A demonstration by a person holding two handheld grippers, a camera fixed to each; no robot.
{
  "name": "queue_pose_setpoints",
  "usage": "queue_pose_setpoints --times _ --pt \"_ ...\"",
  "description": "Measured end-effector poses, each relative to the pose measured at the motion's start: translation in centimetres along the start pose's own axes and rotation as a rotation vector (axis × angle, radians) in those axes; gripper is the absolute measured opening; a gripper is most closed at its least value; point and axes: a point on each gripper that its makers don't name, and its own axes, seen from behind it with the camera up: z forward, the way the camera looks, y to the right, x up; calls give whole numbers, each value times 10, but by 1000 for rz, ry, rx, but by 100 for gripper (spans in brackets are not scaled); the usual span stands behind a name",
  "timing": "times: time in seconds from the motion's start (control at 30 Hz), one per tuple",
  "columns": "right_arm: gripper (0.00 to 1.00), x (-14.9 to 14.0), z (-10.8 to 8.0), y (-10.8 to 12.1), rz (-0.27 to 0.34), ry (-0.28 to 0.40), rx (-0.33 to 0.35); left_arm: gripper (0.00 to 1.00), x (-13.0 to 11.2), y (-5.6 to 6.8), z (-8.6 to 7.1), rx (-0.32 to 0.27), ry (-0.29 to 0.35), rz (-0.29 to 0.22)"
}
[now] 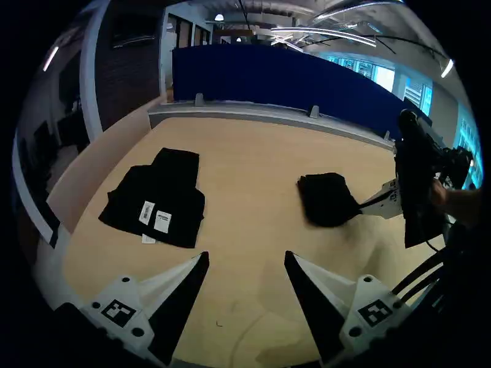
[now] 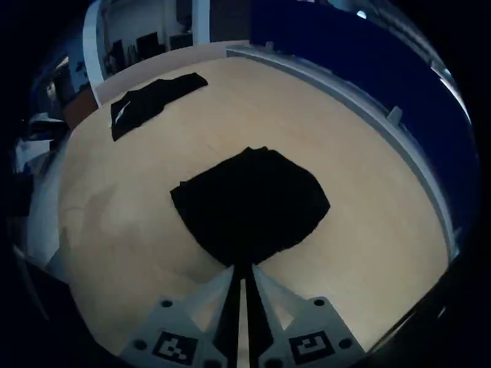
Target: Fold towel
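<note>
A folded black towel [image 2: 251,202] lies on the light wooden table [image 2: 368,233]; in the left gripper view the towel [image 1: 325,197] sits right of centre. My right gripper [image 2: 243,268] is shut on the towel's near edge, its fingers almost together. From the left gripper view, the right gripper [image 1: 363,208] reaches the towel from the right, held by a hand [image 1: 454,201]. My left gripper [image 1: 245,267] hovers open over bare table, nothing between its fingers, short of the towel.
A second pile of black cloth [image 1: 156,197] with white labels lies on the table's left side, far off in the right gripper view [image 2: 153,98]. A blue partition [image 1: 276,76] and a grey rail [image 1: 264,113] border the far edge.
</note>
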Motion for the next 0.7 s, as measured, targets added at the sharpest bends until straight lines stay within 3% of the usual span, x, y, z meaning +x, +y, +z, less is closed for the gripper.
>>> queue_pose_setpoints --times 0.7 --pt "5 125 -84 51 -65 185 -96 91 34 14 -1 -37 66 24"
